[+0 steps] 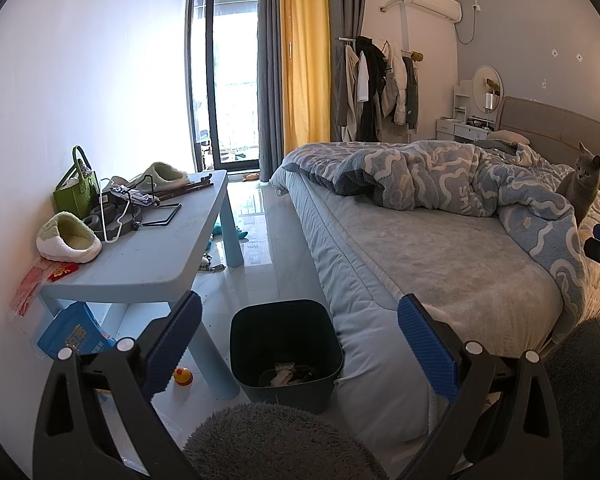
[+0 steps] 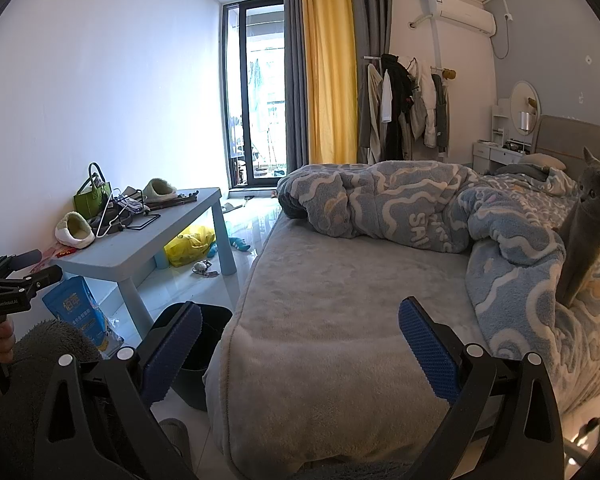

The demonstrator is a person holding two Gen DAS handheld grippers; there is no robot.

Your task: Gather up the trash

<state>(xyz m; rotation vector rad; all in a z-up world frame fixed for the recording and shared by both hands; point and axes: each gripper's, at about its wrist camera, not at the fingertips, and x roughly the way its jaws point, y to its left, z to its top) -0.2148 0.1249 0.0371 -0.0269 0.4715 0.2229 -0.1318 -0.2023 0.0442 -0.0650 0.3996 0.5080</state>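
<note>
Left claw: blue ribbed pads spread wide apart, nothing between them, held above the bin as if surveying the room
Right claw: pads likewise apart and empty, hanging over the foot of the grey plush bed
Dark square plastic waste bin: stands on the glossy floor between the bed and the pale blue plastic worktop, within easy reach of both; scraps already lie at its bottom
Likely trash: a crumpled yellow plastic bag under the worktop, a blue printed pouch leaning by its near leg; neither is gripped
Worktop clutter: a green felt handbag, fleecy slippers, wire hangers
Hazard: a grey cat sits on the patterned duvet near the right claw
</note>
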